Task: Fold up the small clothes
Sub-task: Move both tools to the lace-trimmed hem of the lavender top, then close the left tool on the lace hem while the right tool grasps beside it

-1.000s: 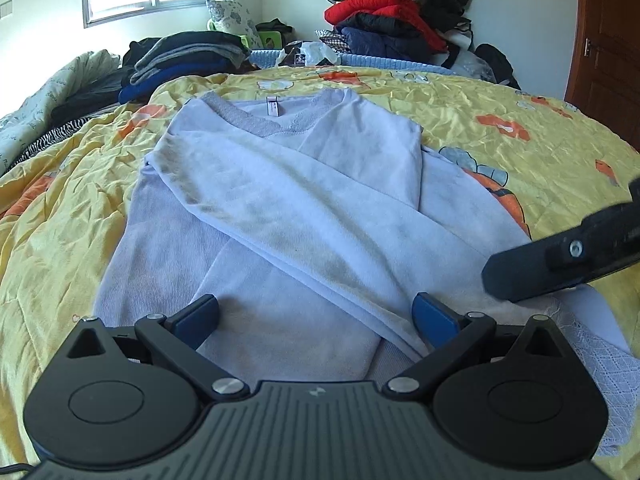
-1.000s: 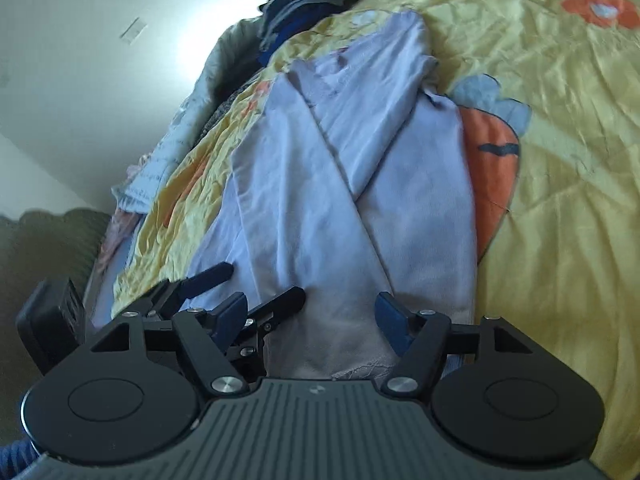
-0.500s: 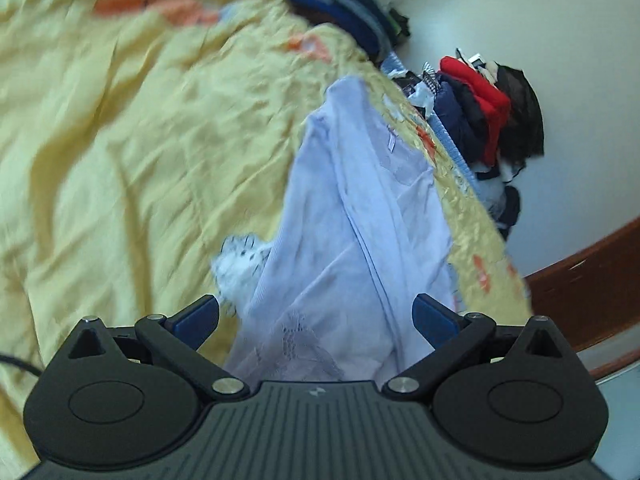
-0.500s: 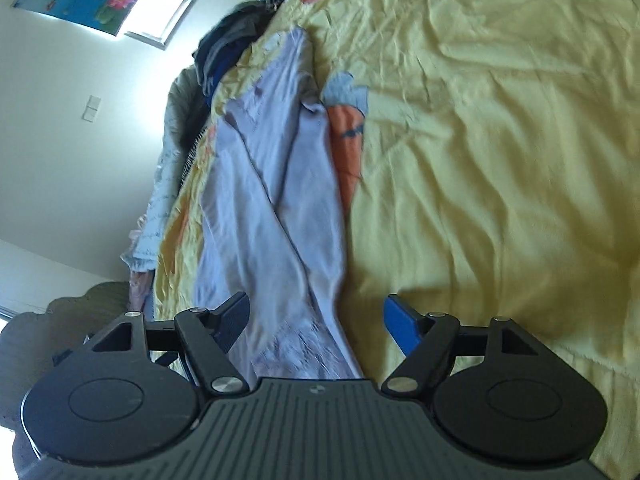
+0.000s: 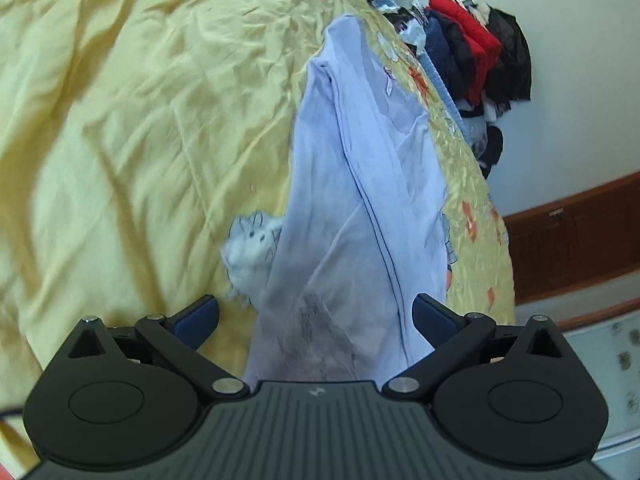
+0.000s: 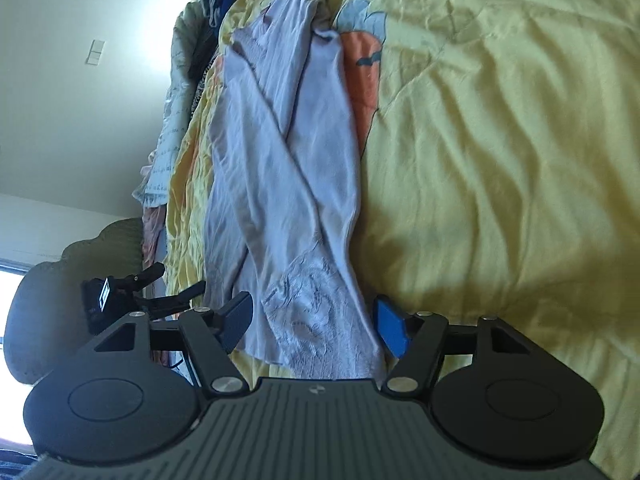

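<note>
Yellow bedding (image 5: 128, 128) with orange and blue cartoon prints covers the bed under both of your tools. Your left gripper (image 5: 316, 314) stands with its jaws wide apart, the blue pads (image 5: 198, 316) clear of cloth on either side; the hem end of the lilac top (image 5: 360, 208) lies on the bedding between them and runs straight ahead toward a heap of red and dark clothes (image 5: 472, 52) against the wall. Your right gripper (image 6: 316, 320) has just been closing a little, yet its jaws remain parted, pads flanking the lace-trimmed hem without pressing it. To its left, your other tool's black fingers (image 6: 168, 294) show at the bed's edge.
</note>
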### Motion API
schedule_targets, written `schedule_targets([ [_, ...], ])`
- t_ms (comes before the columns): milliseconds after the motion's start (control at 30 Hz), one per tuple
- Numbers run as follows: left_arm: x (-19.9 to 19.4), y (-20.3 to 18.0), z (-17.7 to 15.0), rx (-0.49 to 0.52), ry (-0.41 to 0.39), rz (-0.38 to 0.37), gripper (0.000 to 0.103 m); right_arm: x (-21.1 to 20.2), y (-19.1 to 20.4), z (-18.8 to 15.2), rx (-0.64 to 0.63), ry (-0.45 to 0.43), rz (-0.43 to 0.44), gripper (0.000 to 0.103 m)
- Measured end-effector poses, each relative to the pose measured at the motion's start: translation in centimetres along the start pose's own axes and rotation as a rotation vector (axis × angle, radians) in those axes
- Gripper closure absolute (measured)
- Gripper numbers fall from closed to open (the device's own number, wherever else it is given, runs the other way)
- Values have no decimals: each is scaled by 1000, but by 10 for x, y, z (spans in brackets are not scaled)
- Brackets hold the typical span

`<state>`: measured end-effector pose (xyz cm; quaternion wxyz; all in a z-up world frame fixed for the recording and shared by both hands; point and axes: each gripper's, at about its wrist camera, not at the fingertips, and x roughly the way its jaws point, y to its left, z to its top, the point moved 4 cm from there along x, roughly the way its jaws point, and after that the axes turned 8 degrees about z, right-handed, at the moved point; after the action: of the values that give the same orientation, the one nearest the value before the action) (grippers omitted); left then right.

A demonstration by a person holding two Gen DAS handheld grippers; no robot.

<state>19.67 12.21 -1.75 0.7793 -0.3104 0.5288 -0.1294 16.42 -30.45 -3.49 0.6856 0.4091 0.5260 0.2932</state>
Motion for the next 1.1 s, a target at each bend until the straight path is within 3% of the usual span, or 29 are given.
schedule_targets([
  [100, 17, -4, 4, 26, 89, -95, 0, -1, -7, 4, 36, 11, 26, 33],
  [300, 30, -5, -2, 10, 169, -245, 0, -4, -16, 5, 88, 8, 75, 32],
  [533, 22, -12, -35, 89, 222, -235, 0, 3, -11, -11, 78, 89, 98, 31],
  [600, 21, -12, -36, 85, 192, -208, 11, 4, -11, -11, 87, 77, 104, 31],
  [667, 24, -7, -34, 67, 179, -148, 60, 2, -12, -8, 122, 55, 124, 31],
  [700, 26, -4, -32, 57, 186, -125, 68, 1, -15, -7, 154, 34, 139, 32],
  [800, 25, 0, -29, 34, 199, -126, 68, -5, -20, -2, 193, -16, 144, 34],
  [933, 24, -2, -29, 65, 199, -110, 68, 3, -19, -6, 172, 26, 110, 39],
  [1000, 24, -4, -28, 77, 199, -104, 68, 10, -16, -9, 155, 48, 90, 49],
  [1100, 26, -7, -29, 87, 199, -99, 67, 18, -21, -13, 162, 75, 52, 82],
])
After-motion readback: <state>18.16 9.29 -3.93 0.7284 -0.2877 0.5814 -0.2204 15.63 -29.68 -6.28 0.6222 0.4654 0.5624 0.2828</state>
